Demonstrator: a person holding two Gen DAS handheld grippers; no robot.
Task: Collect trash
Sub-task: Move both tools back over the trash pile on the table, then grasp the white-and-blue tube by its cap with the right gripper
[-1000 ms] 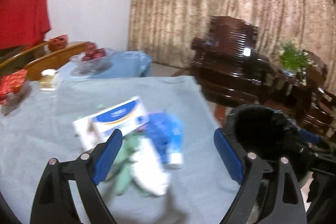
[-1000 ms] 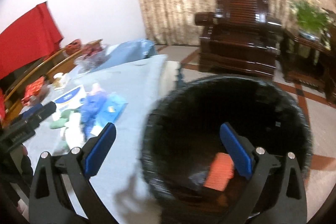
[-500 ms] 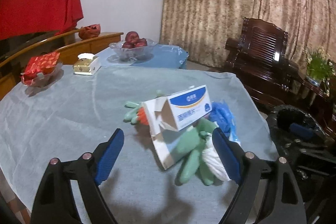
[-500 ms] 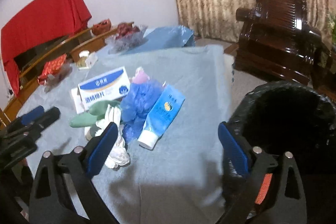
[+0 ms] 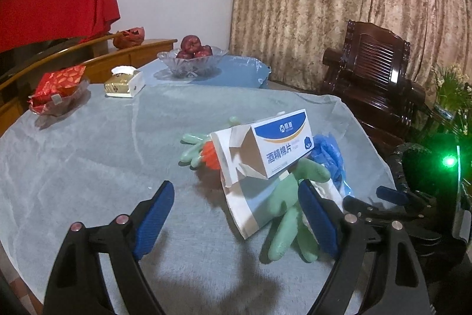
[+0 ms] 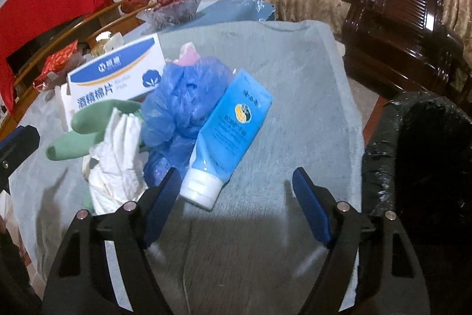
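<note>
Right wrist: my right gripper (image 6: 236, 191), jaws wide and empty, faces the light, slippery blue tube (image 6: 228, 135) beside the bin (image 6: 413, 144); I'd pinch its stiff cap.

Both grippers held wide apart, nothing gripped.
The left gripper (image 5: 236, 214) and the right gripper (image 6: 236, 197) are held low, fingers spread, pointing forward.
</note>
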